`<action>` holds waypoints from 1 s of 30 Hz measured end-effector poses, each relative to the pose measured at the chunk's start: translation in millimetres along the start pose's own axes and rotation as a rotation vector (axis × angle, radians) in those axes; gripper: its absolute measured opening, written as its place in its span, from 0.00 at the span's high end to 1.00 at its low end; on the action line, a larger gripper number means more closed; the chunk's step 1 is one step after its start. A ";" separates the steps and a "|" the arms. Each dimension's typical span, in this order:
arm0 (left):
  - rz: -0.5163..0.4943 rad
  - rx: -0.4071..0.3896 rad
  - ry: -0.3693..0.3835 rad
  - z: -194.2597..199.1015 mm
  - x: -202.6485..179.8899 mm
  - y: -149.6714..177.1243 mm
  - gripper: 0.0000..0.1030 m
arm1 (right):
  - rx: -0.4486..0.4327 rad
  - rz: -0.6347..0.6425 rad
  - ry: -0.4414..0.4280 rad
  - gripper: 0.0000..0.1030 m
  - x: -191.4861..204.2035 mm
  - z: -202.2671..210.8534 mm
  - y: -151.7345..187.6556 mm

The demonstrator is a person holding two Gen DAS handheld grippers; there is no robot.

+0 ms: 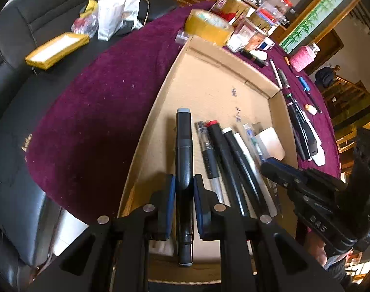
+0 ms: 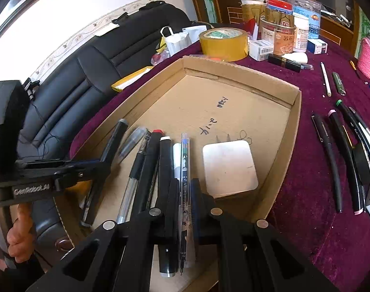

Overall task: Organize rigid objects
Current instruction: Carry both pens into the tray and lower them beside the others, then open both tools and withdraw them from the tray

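Note:
A shallow cardboard tray (image 1: 236,65) (image 2: 295,112) lies on the purple cloth. Several pens and markers lie side by side in its near half, beside a white square box (image 2: 230,169). My left gripper (image 1: 184,182) is shut on a thick black marker with grey ends (image 1: 184,150), at the left end of the row; it also shows in the right wrist view (image 2: 113,141). My right gripper (image 2: 185,185) is shut on a clear blue-tipped pen (image 2: 185,194), at the right end of the row next to the white box. More pens (image 2: 336,160) lie on the cloth to the tray's right.
A roll of yellow tape (image 2: 224,41), jars and small boxes (image 2: 260,48) crowd the far table edge behind the tray. A pink knitted item (image 2: 368,57) lies far right. A black leather sofa (image 2: 75,90) with a yellow packet (image 1: 56,50) and a white bag (image 1: 109,17) runs along the left.

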State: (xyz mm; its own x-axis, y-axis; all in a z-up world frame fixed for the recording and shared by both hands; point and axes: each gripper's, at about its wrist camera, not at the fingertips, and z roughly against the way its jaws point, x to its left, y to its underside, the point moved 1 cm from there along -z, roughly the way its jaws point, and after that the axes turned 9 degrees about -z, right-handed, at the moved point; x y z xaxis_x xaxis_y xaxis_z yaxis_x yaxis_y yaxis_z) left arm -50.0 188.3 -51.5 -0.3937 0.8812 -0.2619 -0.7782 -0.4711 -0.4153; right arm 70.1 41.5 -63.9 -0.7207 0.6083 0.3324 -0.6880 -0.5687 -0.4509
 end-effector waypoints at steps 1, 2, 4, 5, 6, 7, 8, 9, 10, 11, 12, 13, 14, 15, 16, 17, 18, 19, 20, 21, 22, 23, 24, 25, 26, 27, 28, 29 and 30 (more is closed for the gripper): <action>-0.013 -0.003 -0.004 1.2 -2.9 0.2 0.86 | 0.000 -0.004 0.001 0.91 -0.8 -0.6 -0.3; -0.017 0.002 -0.009 0.0 -4.3 -0.1 0.86 | 0.002 -0.002 0.003 0.91 -0.9 -1.5 0.0; -0.032 0.013 -0.009 -4.4 -6.8 -0.7 0.86 | 0.003 0.004 0.008 0.91 -0.9 -2.7 2.1; -0.034 0.019 -0.007 -7.2 -7.4 -0.7 0.86 | 0.002 0.006 0.010 0.91 -0.8 -3.0 2.9; -0.038 0.027 -0.010 -10.4 -7.8 -0.5 0.86 | 0.002 0.006 0.011 0.91 -1.2 -3.3 3.3; -0.042 0.032 -0.012 -12.8 -8.0 -0.2 0.86 | 0.000 -0.001 0.007 0.91 -1.9 -2.9 3.6; -0.037 0.039 -0.009 -15.4 -7.2 0.0 0.86 | 0.002 -0.003 0.005 0.91 -1.6 -3.1 3.8; -0.031 0.040 -0.004 -16.8 -5.9 0.1 0.86 | 0.002 -0.005 0.004 0.91 -1.4 -3.3 3.6; -0.032 0.038 0.001 -16.6 -5.6 0.1 0.86 | 0.002 -0.004 0.006 0.91 -1.0 -4.0 3.5; -0.026 0.037 0.010 -16.7 -4.1 0.1 0.86 | 0.001 0.001 0.005 0.91 -0.4 -4.0 3.7; -0.022 0.037 0.016 -16.7 -3.1 0.1 0.86 | -0.002 0.007 0.004 0.91 0.1 -3.8 4.2; -0.021 0.036 0.017 -16.9 -3.2 0.3 0.86 | -0.005 0.005 0.000 0.91 -0.3 -3.5 4.7; -0.022 0.035 0.016 -16.8 -3.8 0.6 0.86 | -0.007 -0.001 -0.005 0.91 -1.2 -3.6 4.9; -0.023 0.033 0.012 -16.6 -4.5 0.8 0.86 | -0.008 -0.008 -0.012 0.90 -2.5 -3.7 4.9; -0.018 0.032 0.013 -16.9 -4.7 1.1 0.86 | -0.010 -0.016 -0.022 0.90 -4.2 -3.8 4.9; -0.014 0.030 0.013 -17.0 -4.8 1.4 0.86 | -0.012 -0.022 -0.027 0.90 -5.3 -3.8 5.2; -0.011 0.028 0.013 -16.6 -5.2 1.8 0.86 | -0.020 -0.027 -0.032 0.90 -6.6 -2.7 5.9; -0.006 0.026 0.022 -16.5 -5.3 2.1 0.86 | -0.024 -0.027 -0.039 0.90 -6.8 -1.7 6.7; 0.003 0.023 0.034 -16.3 -5.3 3.2 0.86 | -0.028 -0.031 -0.046 0.90 -7.9 -0.9 7.2; 0.005 0.019 0.036 -16.2 -6.0 3.9 0.86 | -0.031 -0.039 -0.049 0.90 -9.3 -0.4 7.7; 0.003 0.012 0.033 -15.8 -7.0 5.2 0.83 | -0.030 -0.051 -0.057 0.89 -11.2 0.0 8.8; 0.009 0.007 0.035 -15.3 -7.3 6.3 0.83 | -0.029 -0.055 -0.062 0.89 -12.0 0.1 9.1; 0.016 0.003 0.039 -14.9 -7.2 7.0 0.82 | -0.026 -0.059 -0.067 0.89 -13.1 0.3 9.9; 0.020 -0.003 0.045 -14.6 -7.7 8.0 0.78 | -0.024 -0.065 -0.077 0.89 -14.7 1.8 10.6; 0.018 -0.012 0.050 -14.3 -9.2 8.7 0.75 | -0.027 -0.065 -0.086 0.89 -15.6 3.5 11.3; 0.018 -0.016 0.046 -13.8 -10.4 9.2 0.75 | -0.030 -0.063 -0.095 0.88 -16.1 5.1 11.8; 0.016 -0.019 0.039 -13.1 -12.5 10.0 0.73 | -0.033 -0.062 -0.099 0.87 -17.3 7.3 12.6; 0.015 -0.020 0.036 -12.3 -13.4 10.8 0.70 | -0.035 -0.063 -0.102 0.86 -18.1 9.0 13.3; 0.015 -0.020 0.031 -11.5 -15.5 11.6 0.68 | -0.042 -0.065 -0.110 0.83 -19.0 12.1 14.6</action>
State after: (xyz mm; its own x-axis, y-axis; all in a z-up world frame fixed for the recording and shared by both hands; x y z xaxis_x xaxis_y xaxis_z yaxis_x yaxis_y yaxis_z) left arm -47.3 168.7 -62.3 -0.3898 0.8725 -0.2945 -0.7621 -0.4852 -0.4288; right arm 72.7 14.9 -66.8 -0.6816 0.5771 0.4499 -0.7308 -0.5055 -0.4588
